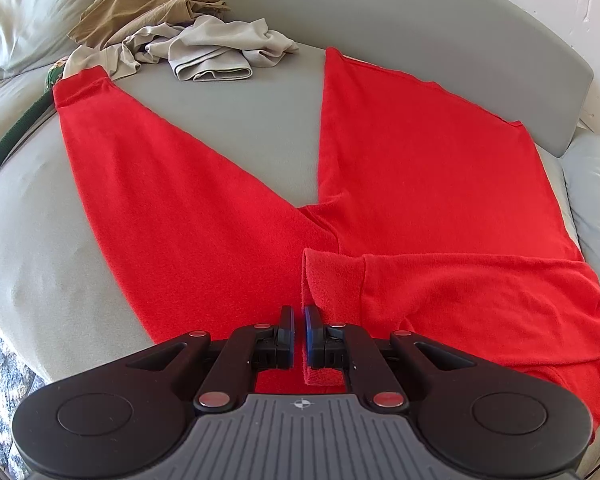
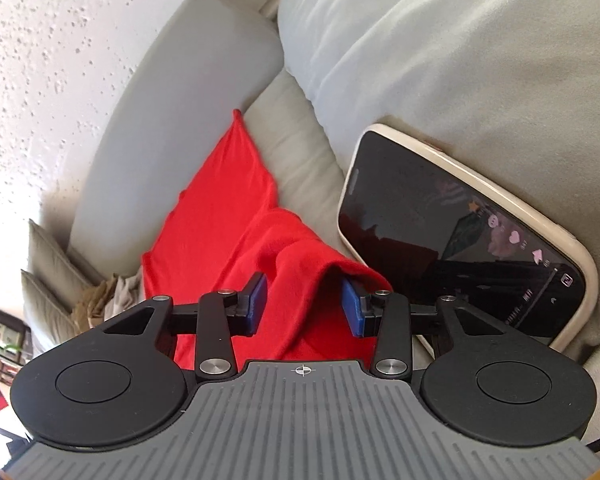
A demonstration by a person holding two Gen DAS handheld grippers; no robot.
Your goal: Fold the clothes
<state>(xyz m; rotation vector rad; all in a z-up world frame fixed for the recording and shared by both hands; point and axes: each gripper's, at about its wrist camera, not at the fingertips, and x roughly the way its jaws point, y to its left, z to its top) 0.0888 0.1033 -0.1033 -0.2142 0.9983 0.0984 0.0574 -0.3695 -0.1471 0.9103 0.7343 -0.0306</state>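
My left gripper point(image 1: 298, 322) has its jaws pinched together on the waistband of the red trousers point(image 1: 228, 208), whose legs fan away across the grey sofa point(image 1: 420, 20). My right gripper point(image 2: 304, 300) straddles a raised fold at the trousers' other waist corner beside a phone point(image 2: 460, 236), jaws half apart and not yet pressing it, I judge.

- Both views are bright with even daylight; no lamp or window shows.
- The red garment point(image 1: 228, 200) is so saturated that its weave nearly vanishes.
- The phone point(image 2: 460, 236) screen carries dim reflections.
- The white wall point(image 2: 40, 60) at upper left of the right wrist view is near blown out.
- Soft shadows sit under the pale crumpled clothes point(image 1: 220, 52).
- Fisheye bending curves every edge; corners darken.
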